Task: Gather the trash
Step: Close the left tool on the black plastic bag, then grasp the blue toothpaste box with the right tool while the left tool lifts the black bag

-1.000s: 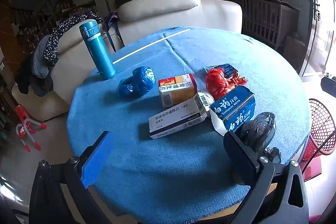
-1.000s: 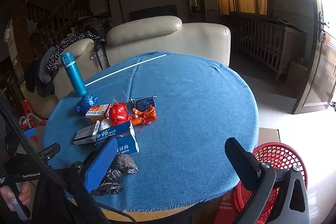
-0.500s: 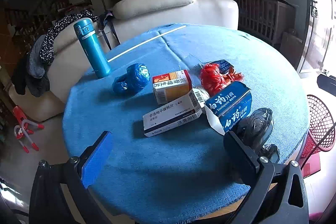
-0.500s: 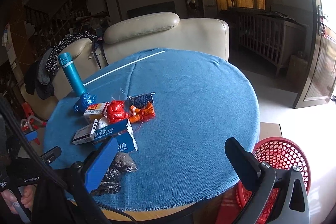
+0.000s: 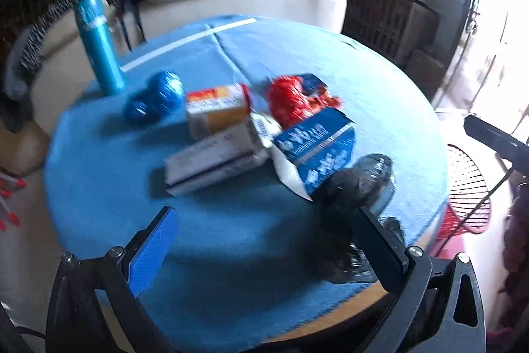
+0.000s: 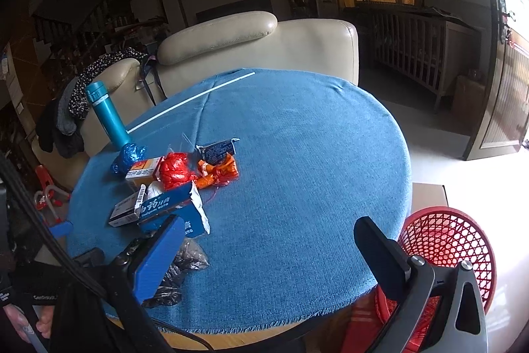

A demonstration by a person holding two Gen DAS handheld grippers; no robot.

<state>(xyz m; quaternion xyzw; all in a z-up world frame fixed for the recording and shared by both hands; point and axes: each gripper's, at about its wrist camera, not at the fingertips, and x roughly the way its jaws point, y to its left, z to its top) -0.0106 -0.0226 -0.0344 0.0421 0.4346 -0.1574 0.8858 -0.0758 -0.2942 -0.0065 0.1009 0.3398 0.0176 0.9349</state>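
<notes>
The left claw point(image 5: 263, 240) hangs wide and empty over the near edge of the desk point(image 5: 231, 62), and the crumpled black bag point(image 5: 360, 187) lies just ahead by its right finger, nearer than any other trash. The right claw point(image 6: 269, 248), also wide and empty, looks across bare cloth with the red basket point(image 6: 453, 240) below the desk edge to its right, so the left looks better placed for the bag

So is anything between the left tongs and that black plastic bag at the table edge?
Nothing visible. The black plastic bag lies just ahead of the open left tongs, by their right finger, with only bare blue tablecloth between.
</notes>
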